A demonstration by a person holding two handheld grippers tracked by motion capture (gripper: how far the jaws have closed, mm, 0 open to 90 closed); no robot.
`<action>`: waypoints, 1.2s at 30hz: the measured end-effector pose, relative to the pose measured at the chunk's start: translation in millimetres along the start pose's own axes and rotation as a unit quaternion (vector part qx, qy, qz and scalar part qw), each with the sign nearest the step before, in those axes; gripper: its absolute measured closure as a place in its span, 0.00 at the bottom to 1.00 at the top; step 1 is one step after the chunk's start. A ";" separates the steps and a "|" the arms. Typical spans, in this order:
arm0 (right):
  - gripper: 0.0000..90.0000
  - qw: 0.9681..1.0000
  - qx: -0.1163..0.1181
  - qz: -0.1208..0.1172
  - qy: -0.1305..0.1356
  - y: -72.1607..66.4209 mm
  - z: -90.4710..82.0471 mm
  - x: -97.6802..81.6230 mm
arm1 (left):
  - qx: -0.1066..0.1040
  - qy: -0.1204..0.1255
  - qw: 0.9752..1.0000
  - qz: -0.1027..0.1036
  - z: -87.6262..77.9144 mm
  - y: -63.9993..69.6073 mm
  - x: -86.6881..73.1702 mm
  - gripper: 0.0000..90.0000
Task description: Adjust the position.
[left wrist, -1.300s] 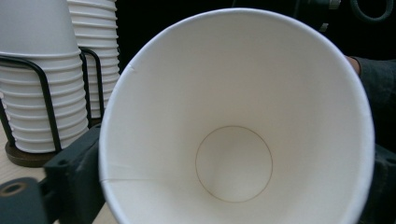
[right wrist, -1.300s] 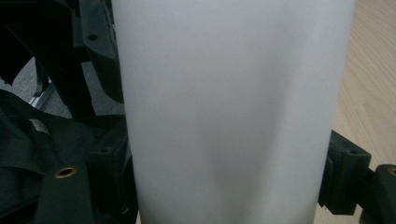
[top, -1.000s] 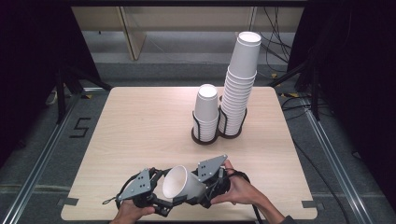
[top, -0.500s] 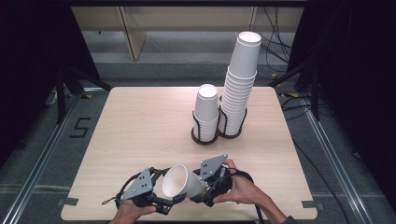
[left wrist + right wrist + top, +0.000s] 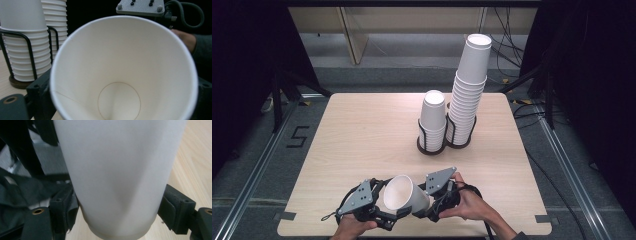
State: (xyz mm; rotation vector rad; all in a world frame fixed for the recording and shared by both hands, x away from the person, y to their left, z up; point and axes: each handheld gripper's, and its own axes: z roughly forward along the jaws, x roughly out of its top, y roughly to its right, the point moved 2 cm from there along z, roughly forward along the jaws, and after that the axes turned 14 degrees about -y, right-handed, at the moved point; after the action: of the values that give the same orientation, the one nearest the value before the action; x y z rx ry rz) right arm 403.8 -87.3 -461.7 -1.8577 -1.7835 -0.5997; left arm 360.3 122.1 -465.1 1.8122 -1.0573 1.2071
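A white, tapered paper cup (image 5: 404, 195) lies on its side at the table's 6 o'clock edge, mouth turned toward 10 o'clock and narrow base toward the right gripper (image 5: 432, 207). Its inside is plain white with a round bottom disc and a faint crease running across the lower wall; the right gripper view shows a soft dent in its outer wall near the base.

The right gripper's black jaws press on either side of the cup's base end and hold it. The left gripper (image 5: 379, 212) has its jaws flanking the wide rim; they have just been opening with the cup between them, and whether the pads touch the wall I cannot tell.

There is one loose cup and two cup stacks in a black wire double holder (image 5: 432, 146) at 1 o'clock: a short stack of white paper cups (image 5: 433, 117) on its 9 o'clock side and a tall stack of white paper cups (image 5: 470, 92) on its 3 o'clock side.

The pale wooden table (image 5: 362, 140) has rounded corners and stands on a grey floor (image 5: 252, 165) marked with a "5" at 9 o'clock. Dark curtains hang at both sides, and cables trail at 2 o'clock.
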 end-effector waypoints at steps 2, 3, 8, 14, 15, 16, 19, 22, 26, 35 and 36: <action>0.28 1.000 0.011 0.003 0.025 -0.7 -0.8 1.7 | 0.004 0.003 1.000 0.000 1.2 1.8 0.3 0.10; 0.28 0.999 0.015 0.003 0.035 -0.7 -1.3 2.7 | 0.004 0.004 1.000 -0.004 1.4 2.1 0.4 0.10; 0.28 0.999 0.016 0.014 0.049 -0.5 -2.3 3.4 | 0.009 0.013 1.000 -0.009 -0.1 0.1 0.8 0.10; 0.28 0.999 0.012 0.013 0.041 -1.5 4.4 3.9 | 0.001 0.012 1.000 -0.007 0.1 1.2 0.3 0.15; 0.28 0.999 0.018 0.017 0.036 -2.5 5.4 3.8 | 0.004 0.008 1.000 -0.002 -0.3 0.9 -0.1 0.16; 0.27 0.999 0.016 0.017 0.035 -2.8 6.5 3.8 | 0.003 0.008 1.000 -0.005 -0.2 0.8 0.0 0.16; 0.26 0.999 0.016 0.026 0.032 -1.2 6.5 2.8 | 0.008 0.000 1.000 -0.008 0.0 -0.7 0.3 0.18; 0.21 0.999 0.004 0.036 0.020 1.2 5.6 0.4 | 0.029 -0.016 0.999 -0.005 -0.4 -3.1 -0.1 0.19; 0.20 0.998 -0.018 0.057 0.007 6.1 -1.4 -7.7 | 0.062 -0.029 0.998 -0.013 -4.4 -10.7 0.5 0.19; 0.24 0.991 -0.083 0.105 -0.012 12.7 -24.5 -34.6 | 0.164 -0.072 0.983 -0.032 -14.6 -35.6 -2.4 0.19; 0.23 0.989 -0.091 0.113 -0.012 12.8 -26.3 -37.4 | 0.172 -0.076 0.982 -0.035 -15.7 -38.5 -2.9 0.19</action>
State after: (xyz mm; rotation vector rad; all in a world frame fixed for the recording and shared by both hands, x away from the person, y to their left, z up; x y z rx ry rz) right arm 415.4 -133.2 -465.0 -2.1624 -1.5465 -0.6733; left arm 388.6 152.5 -467.2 2.2167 -0.8981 1.2868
